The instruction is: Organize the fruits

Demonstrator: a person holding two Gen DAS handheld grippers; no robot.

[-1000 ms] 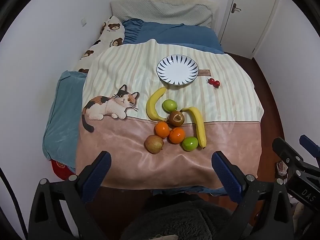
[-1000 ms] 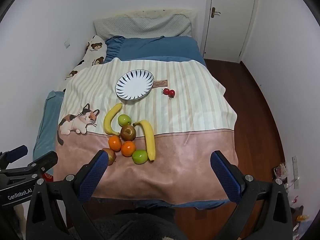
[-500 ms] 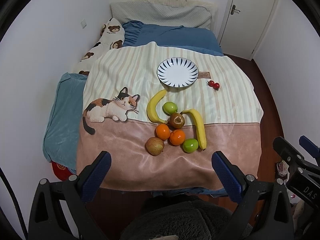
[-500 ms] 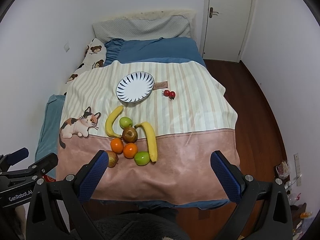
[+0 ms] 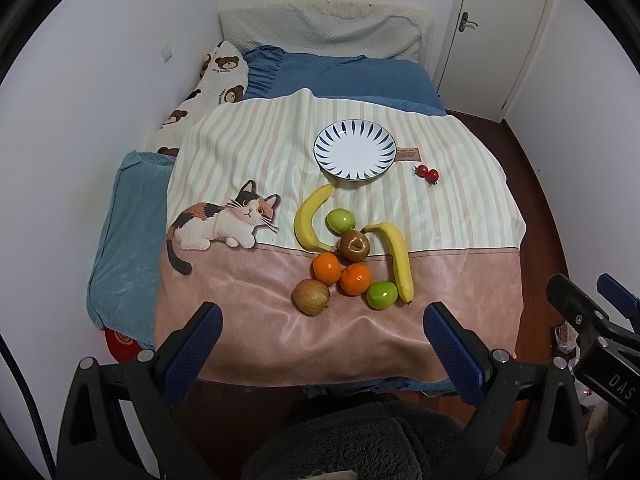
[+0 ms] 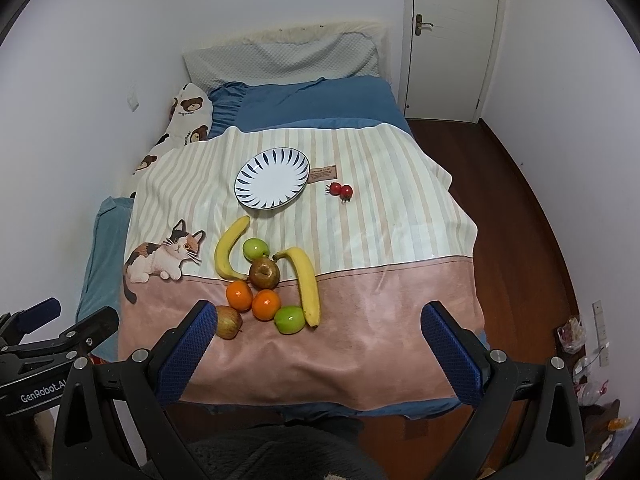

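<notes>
Both hand-held grippers held back off the foot edge of the bed (image 5: 132, 264), jaws spread wide, nothing between them: left hand-held gripper (image 5: 320, 344), right hand-held gripper (image 6: 316, 344).

Fruit clustered on the blanket (image 5: 460, 208) near the foot edge, straight ahead of both. Nearest the left hand-held gripper: the reddish apple (image 5: 311, 297), just ahead and a little left of its centre line. In the right wrist view the same apple (image 6: 228, 322) sits beside the left fingertip, partly hidden by it. Green apple (image 5: 382, 295) close to the midpoint, touching the lower end of the right banana (image 5: 394, 258), whose long axis runs away from the foot edge. Two oranges (image 5: 340, 274) just behind, then a brown fruit (image 5: 354, 245), a second green apple (image 5: 341, 220) and the left banana (image 5: 310, 220), curving toward the plate (image 5: 355, 130).

Plate bare, further up the bed; two small red fruits (image 5: 426, 172) just to its right. Probably a forward reach first, the left side better placed for the reddish apple, the right for the green apple and right banana.
</notes>
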